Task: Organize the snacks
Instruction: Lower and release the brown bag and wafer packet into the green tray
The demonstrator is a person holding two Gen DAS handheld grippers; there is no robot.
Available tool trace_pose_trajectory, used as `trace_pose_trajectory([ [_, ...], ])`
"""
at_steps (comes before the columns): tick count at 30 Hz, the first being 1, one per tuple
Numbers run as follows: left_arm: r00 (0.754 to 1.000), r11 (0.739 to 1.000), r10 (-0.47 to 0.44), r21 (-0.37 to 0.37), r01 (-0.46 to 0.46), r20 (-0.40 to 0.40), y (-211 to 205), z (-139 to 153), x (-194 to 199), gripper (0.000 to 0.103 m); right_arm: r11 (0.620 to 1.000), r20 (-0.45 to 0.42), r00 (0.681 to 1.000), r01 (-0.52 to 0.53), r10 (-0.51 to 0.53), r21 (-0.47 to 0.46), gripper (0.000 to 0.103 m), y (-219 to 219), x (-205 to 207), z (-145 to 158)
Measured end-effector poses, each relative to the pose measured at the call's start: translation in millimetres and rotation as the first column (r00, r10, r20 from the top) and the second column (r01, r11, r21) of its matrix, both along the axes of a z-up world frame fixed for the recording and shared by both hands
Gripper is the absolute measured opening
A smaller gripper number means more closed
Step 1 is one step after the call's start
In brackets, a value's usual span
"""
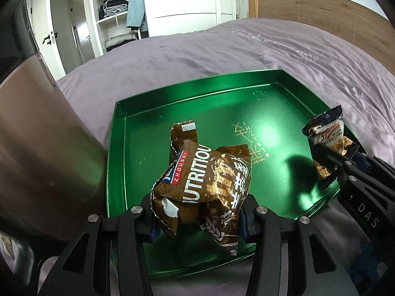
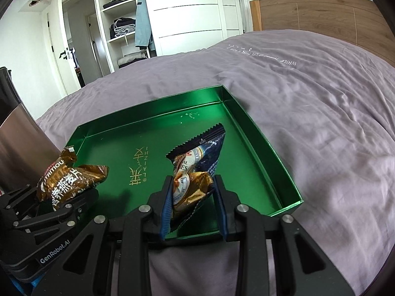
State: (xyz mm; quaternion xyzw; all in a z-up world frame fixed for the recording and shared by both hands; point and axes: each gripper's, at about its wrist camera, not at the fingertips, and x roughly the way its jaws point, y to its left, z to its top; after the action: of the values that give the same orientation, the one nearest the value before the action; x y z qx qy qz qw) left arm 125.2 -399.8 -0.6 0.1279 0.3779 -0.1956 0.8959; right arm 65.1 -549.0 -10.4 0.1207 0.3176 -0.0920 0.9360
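The left tongs [image 1: 197, 218] are clamped on a crumpled brown snack bag [image 1: 205, 172], the blue pads pressing it from both sides – the bag bulges between them and hangs over the near part of the green tray [image 1: 138, 113]. The right tongs [image 2: 193, 197] are nearly together, pinching a small dark cookie packet [image 2: 197, 162] by its lower half, with its saw-toothed top edge pointing up over the right side of the tray. Whether either bag touches the tray floor cannot be told.

The tray lies on a bed [image 2: 308, 113] under a mauve cover, with gold lettering on its bare floor between the two snacks.

The left wrist view shows the brown bag's print close up and the right tongs [image 1: 328, 162] entering from the right edge with the packet [image 1: 328, 133]. The right wrist view shows the left tongs [image 2: 64, 197] from the side, low at the left, with the brown bag [image 2: 71, 175] in them – and the tray's right wall and near corner in full. Both views show a brown metallic cylinder [image 1: 42, 133] beside the tray on the left and a white wardrobe [image 2: 182, 12] behind the bed
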Motion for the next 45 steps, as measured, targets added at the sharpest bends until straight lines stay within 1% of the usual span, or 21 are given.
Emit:
trace_pose_trajectory([
  [8, 1.000, 1.000, -0.001, 0.012, 0.001, 0.002, -4, -5, 0, 0.042, 1.000, 0.003, 1.000, -0.006, 0.006, -0.005, 0.041, -1, 2, 0],
  [15, 0.999, 0.999, 0.000, 0.051, -0.002, 0.044, -12, -5, -4, 0.042, 1.000, 0.005, 1.000, -0.013, 0.014, -0.007, 0.041, -1, 4, -1],
  [25, 0.998, 0.996, -0.009, 0.084, 0.004, 0.064, -17, -6, -8, 0.042, 1.000, 0.016, 1.000, -0.019, 0.019, 0.006, 0.041, -3, 5, -2],
  [30, 0.998, 0.997, -0.026, 0.078, 0.021, 0.064, -20, -8, -8, 0.042, 1.000, 0.023, 1.000, -0.019, 0.018, 0.015, 0.042, -6, 5, -6],
  [33, 0.998, 0.998, -0.025, 0.066, 0.021, 0.059, -18, -7, -7, 0.042, 1.000, 0.033, 0.999, -0.010, 0.010, 0.001, 0.043, -4, 4, -5],
  [34, 0.998, 0.998, -0.027, 0.064, 0.023, 0.058, -17, -7, -7, 0.042, 1.000, 0.035, 0.999, -0.010, 0.010, 0.002, 0.045, -4, 4, -5],
  [35, 0.998, 0.998, -0.028, 0.064, 0.024, 0.058, -17, -7, -7, 0.043, 1.000, 0.038, 0.999, -0.012, 0.012, 0.003, 0.058, -4, 3, -4],
  [36, 0.998, 0.998, -0.029, 0.064, 0.025, 0.059, -16, -7, -8, 0.043, 1.000, 0.042, 0.999, -0.014, 0.014, 0.002, 0.073, -3, 2, -4],
  [37, 0.998, 0.998, -0.028, 0.064, 0.024, 0.058, -15, -7, -8, 0.043, 1.000, 0.045, 0.999, -0.015, 0.015, -0.001, 0.079, -2, 1, -3],
  [41, 0.997, 0.997, -0.030, 0.076, 0.024, 0.074, -16, -3, -11, 0.044, 1.000, 0.052, 0.999, -0.013, 0.013, -0.005, 0.085, -2, -1, -2],
  [45, 0.996, 0.996, -0.030, 0.090, 0.022, 0.083, -18, -2, -13, 0.045, 1.000, 0.067, 0.998, -0.007, 0.008, -0.002, 0.086, -3, -4, 1],
])
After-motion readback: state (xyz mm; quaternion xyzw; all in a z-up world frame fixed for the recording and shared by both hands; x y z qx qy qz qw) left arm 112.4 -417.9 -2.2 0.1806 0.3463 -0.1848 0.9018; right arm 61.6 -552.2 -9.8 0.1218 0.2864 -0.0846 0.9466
